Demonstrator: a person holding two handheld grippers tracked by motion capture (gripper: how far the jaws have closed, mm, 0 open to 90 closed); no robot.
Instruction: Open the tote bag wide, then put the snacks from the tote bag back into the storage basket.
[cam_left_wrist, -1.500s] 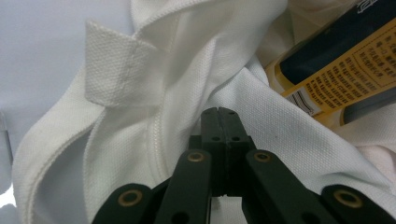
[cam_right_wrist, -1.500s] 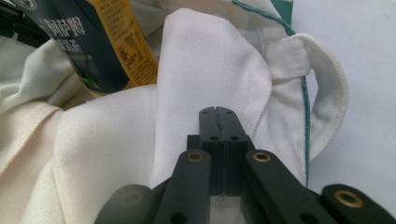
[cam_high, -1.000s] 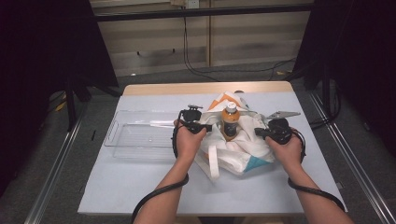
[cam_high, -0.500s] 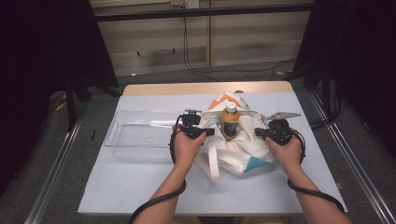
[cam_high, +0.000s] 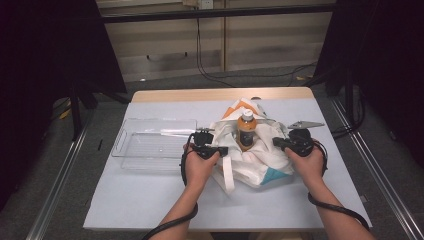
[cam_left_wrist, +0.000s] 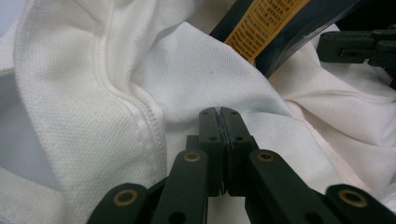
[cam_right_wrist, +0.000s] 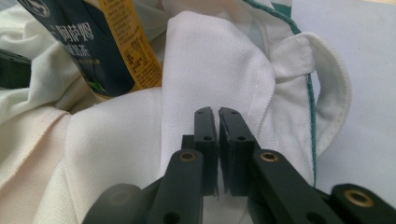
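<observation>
Left hand-held gripper (cam_left_wrist: 219, 116) has its jaws pressed together, apparently pinching a fold of the white cloth bag (cam_high: 250, 160); right hand-held gripper (cam_right_wrist: 218, 116) is nearly closed on the bag's fabric too; the bottle (cam_high: 246, 130) stands upright between them, at about 12 o'clock in the bag; clear tray (cam_high: 155, 145) sits at 9 o'clock on the pale bench (cam_high: 150, 200); dark curtains and cables on the floor behind.
</observation>
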